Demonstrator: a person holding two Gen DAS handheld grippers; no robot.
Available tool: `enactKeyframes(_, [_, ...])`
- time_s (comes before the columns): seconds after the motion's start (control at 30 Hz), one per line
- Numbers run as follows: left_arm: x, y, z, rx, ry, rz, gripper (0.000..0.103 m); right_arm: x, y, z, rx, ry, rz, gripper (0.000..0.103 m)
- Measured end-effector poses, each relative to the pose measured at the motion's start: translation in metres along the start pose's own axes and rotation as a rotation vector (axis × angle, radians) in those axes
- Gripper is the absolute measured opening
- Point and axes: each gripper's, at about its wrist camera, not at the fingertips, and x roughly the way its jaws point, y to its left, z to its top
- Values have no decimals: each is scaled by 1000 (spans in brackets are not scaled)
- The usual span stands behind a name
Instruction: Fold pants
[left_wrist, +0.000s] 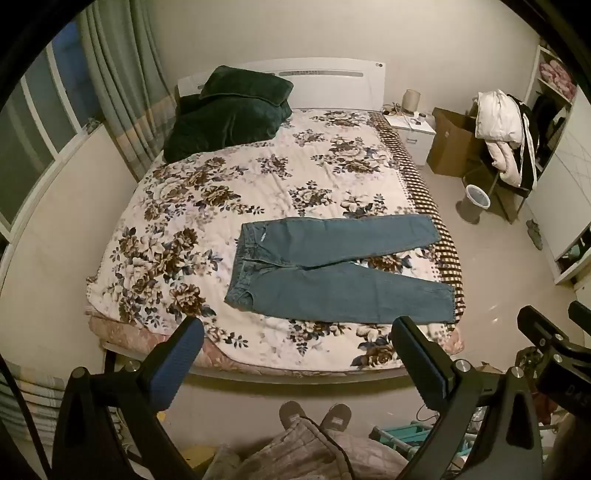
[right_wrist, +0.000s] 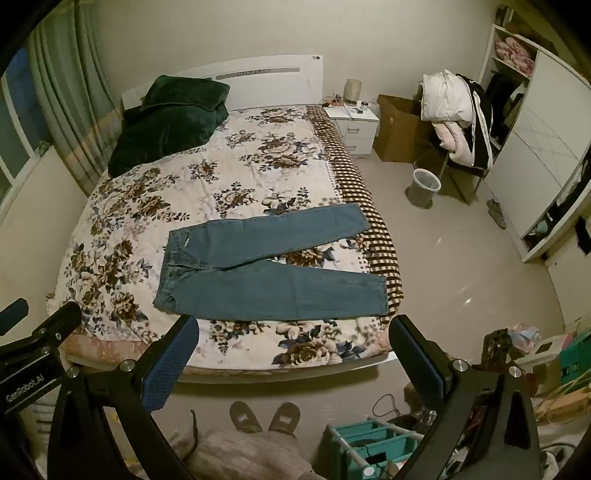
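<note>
My left claw (left_wrist: 295, 354) is hanging in the air in front of the bed (left_wrist: 258, 177), and its two fingers are spread wide with nothing between them. My right claw (right_wrist: 293, 350) is hanging just beside it, and it is spread wide too, holding nothing. Both claws are well apart from the pants (left_wrist: 332, 273).

The blue pants are lying flat on the bed, on the flowered blanket (left_wrist: 177, 229), near the bed's foot end. The waist is pointing toward the middle of the bed. The two legs are opening like a V and reaching to the bed's checkered edge (left_wrist: 443, 236).

A dark green pillow (left_wrist: 236, 107) is sitting at the head of the bed. My slippers (left_wrist: 314, 415) are showing on the floor by the foot of the bed.
</note>
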Motion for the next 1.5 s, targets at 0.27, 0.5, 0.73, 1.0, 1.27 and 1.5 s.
enactKeyframes(0.27, [1,-2,0,-3,-4,-10,103,0,1,-1,-15,9,-2,103])
enactKeyframes(0.5, [0,-1,0,-7,-8,-16,103,2,2,-11,-11,8,-5,103])
enactKeyframes(0.73, [5,-5,-3,-15,-8,-22,103,5,1,-8,-15,19,-10,103])
enactKeyframes(1.0, [4,-18,-5,-17,-10,-23,103,4,1,-7,-18,17,-10,103])
enactKeyframes(1.27, [6,-18,-6,-17,-8,-28,103,4,3,-7,-16,17,-9,103])
enactKeyframes(1.5, [2,-18,-6,-19,-10,-31,103,4,3,-6,-17,16,-11,103])
